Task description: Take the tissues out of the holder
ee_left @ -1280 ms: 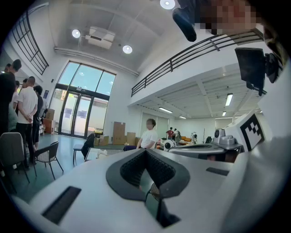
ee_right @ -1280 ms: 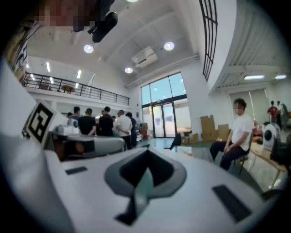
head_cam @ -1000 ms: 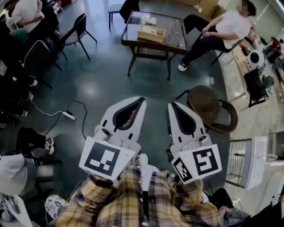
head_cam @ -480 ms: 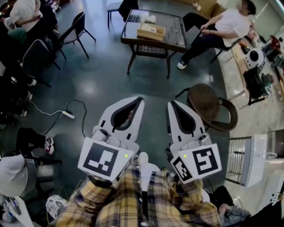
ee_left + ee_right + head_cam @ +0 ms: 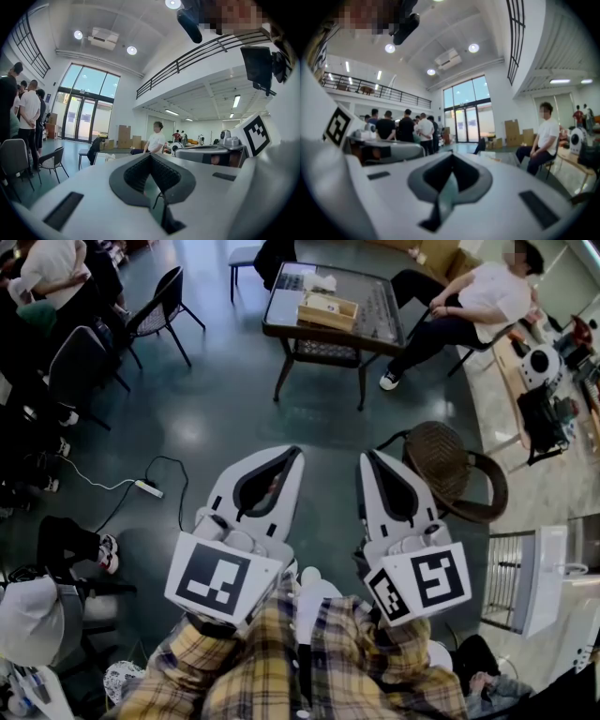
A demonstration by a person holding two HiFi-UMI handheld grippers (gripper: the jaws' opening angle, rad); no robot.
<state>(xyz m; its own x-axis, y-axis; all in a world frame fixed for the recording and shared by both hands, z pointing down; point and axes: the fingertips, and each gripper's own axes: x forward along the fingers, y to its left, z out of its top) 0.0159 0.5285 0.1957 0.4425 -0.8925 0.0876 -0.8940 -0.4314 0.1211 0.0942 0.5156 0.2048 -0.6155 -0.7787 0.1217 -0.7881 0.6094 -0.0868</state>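
A low glass-topped table [image 5: 375, 324] stands far ahead across the floor. On it sits a wooden holder [image 5: 330, 313] with something white inside, and a white tissue-like bundle [image 5: 321, 282] lies behind it. My left gripper [image 5: 298, 453] and right gripper [image 5: 365, 458] are held side by side well short of the table, pointing level towards it. Both are shut with nothing between the jaws. In the left gripper view the left gripper [image 5: 151, 154] shows its jaws together. The right gripper [image 5: 452, 154] looks the same in the right gripper view.
A person sits on a chair [image 5: 469, 301] at the table's right. A brown wicker chair [image 5: 450, 470] stands just right of my right gripper. Black chairs [image 5: 155, 310] and standing people line the left. A power strip with cable [image 5: 148, 487] lies on the floor.
Both grippers have shifted slightly across the floor, still shut and empty. The table now sits a little further right in the head view.
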